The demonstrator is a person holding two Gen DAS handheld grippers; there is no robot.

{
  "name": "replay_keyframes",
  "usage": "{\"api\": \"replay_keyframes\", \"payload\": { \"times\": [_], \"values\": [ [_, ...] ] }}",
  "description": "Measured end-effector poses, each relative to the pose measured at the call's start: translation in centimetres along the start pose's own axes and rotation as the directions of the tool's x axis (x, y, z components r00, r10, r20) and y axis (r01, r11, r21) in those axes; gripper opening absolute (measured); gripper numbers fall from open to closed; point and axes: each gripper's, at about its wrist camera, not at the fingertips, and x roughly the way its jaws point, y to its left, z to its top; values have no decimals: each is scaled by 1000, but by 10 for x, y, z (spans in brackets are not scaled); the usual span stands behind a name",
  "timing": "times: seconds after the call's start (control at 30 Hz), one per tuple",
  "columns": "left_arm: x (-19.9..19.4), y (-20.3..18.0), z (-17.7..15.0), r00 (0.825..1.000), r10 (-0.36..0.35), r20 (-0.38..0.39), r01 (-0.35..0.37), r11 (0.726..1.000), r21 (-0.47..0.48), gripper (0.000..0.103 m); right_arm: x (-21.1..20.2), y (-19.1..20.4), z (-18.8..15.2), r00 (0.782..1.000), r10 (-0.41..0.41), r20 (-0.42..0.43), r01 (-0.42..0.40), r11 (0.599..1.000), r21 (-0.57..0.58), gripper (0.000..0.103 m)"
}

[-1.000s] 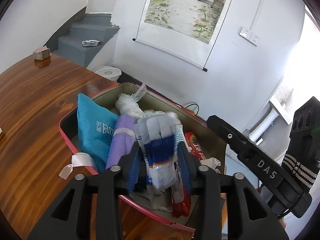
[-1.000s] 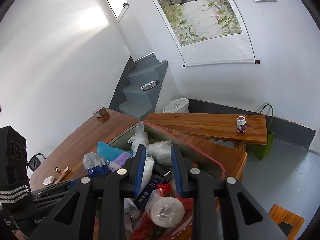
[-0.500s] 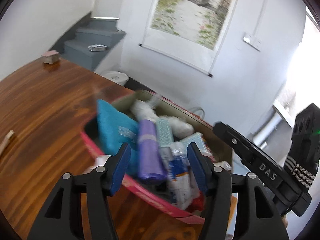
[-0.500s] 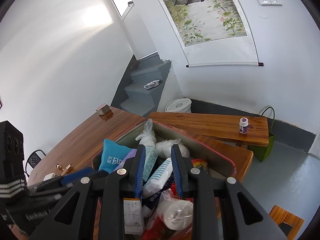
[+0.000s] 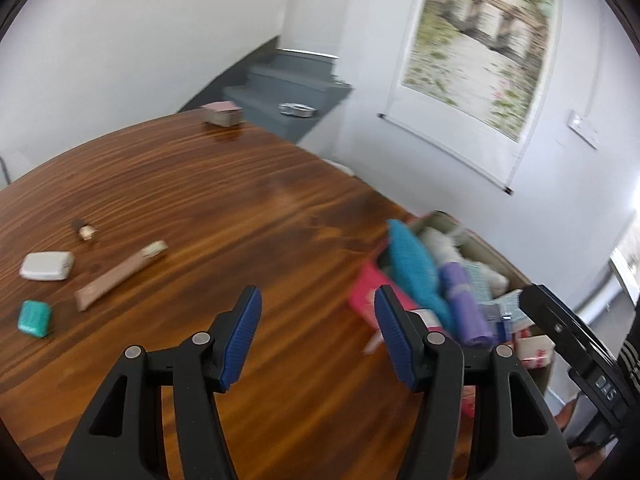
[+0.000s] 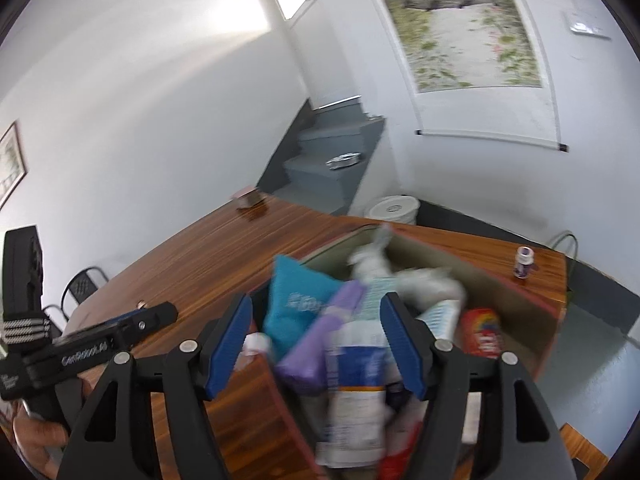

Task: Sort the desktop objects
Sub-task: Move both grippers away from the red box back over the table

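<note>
Left wrist view: left gripper [image 5: 318, 336] hangs spread and empty over bare desk [image 5: 224, 200].
Right gripper [image 6: 316, 346], also spread, hovers above the crammed box [image 6: 520, 292] at the desk's right edge; loose items wait far left, likely next.

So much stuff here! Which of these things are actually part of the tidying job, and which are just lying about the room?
Part of the job:
- pink box, crammed with packets
- white case
- teal case
- brown tube
- left tongs, open
- right tongs, open over the box

Just lying about:
- scroll painting
- white bucket
- small bottle on the bench
- stairs
</note>
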Motion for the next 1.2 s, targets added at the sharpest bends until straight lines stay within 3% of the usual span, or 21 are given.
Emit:
{"api": "replay_keyframes", "payload": {
  "times": [0.27, 0.57, 0.87, 1.2],
  "values": [
    [-14, 77, -14, 986, 169, -9, -169, 983, -74, 63, 11, 47, -15, 995, 81, -53, -86, 991, -100, 78],
    [-26, 175, -26, 943, 327, -60, -332, 920, -208, 62, 29, 77, -33, 983, 124, -137, -144, 978, -153, 78],
    [-20, 232, -33, 914, 387, -119, -404, 886, -226, 63, 44, 104, -49, 968, 141, -208, -182, 963, -199, 79],
    [-4, 254, -40, 909, 386, -157, -412, 888, -203, 63, 56, 120, -57, 958, 143, -248, -198, 957, -212, 79]
  ]
}}
